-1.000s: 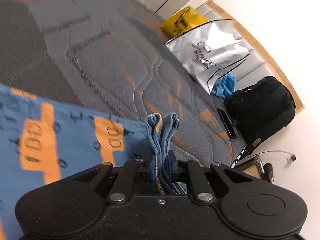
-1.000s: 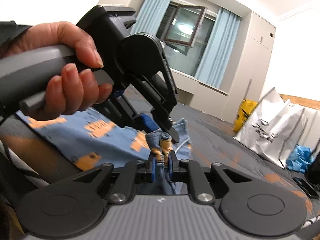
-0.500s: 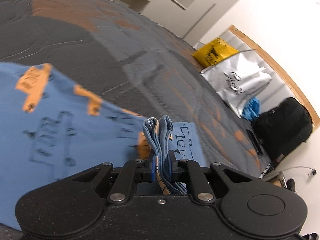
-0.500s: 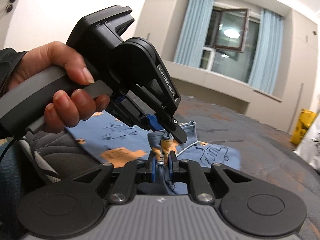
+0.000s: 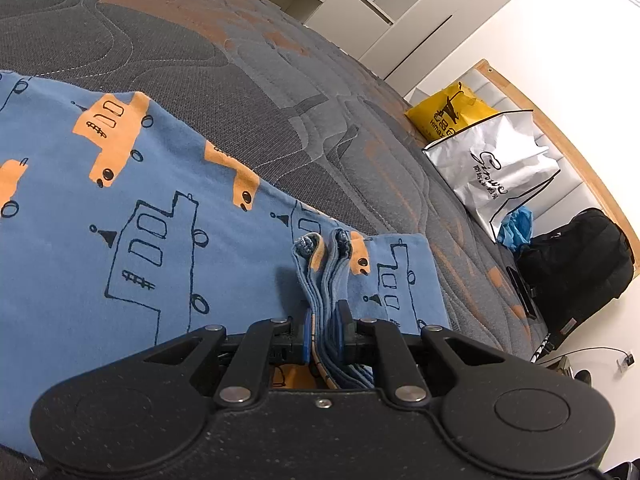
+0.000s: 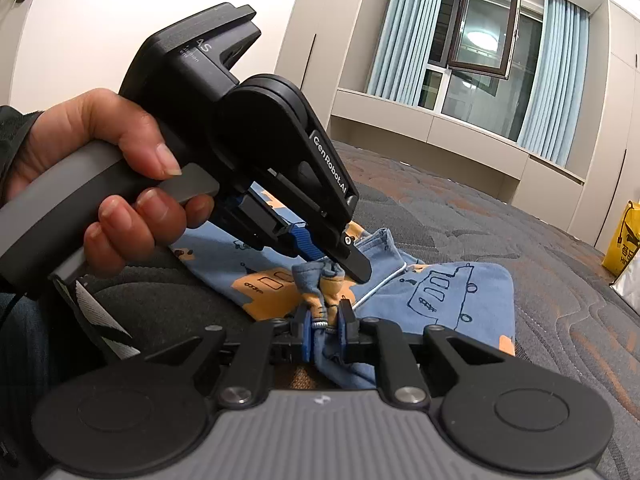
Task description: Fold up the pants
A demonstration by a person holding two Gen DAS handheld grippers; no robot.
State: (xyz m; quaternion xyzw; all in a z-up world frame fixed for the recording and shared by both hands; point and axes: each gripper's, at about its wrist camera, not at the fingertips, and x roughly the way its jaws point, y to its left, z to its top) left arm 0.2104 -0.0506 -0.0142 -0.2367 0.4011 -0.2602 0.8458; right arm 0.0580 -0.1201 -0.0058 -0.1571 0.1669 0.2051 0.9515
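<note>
Below both cameras, the blue pants (image 5: 132,216) lay spread on the grey and orange quilted mattress (image 5: 256,68), their cloth printed with orange trucks and outlined vehicles. The left gripper (image 5: 325,330) had its jaws pressed together on a bunched ridge of several layers of the cloth, which stood up in two rolled edges just ahead of the blue pads (image 5: 307,330). Beyond that pinch, a folded end of the pants lay flat on the mattress.

From the right wrist view, the right gripper (image 6: 325,330) was likewise clamped on a gathered tuft of the pants (image 6: 452,304), with a white drawstring (image 6: 380,288) trailing out of the bunch. The left gripper (image 6: 352,266) appeared there too, held in the person's left hand (image 6: 116,176), its tip touching the same tuft just above the right jaws. So the two pinches sat right beside each other at one edge of the garment, while the rest of the cloth lay flat on the bed behind them.

Near the headboard (image 5: 560,136), a yellow bag (image 5: 448,116), a silver bag (image 5: 496,172) and a black backpack (image 5: 580,260) stood well apart from the pants. A window (image 6: 476,44) with pale blue curtains (image 6: 400,36) showed at the far wall.
</note>
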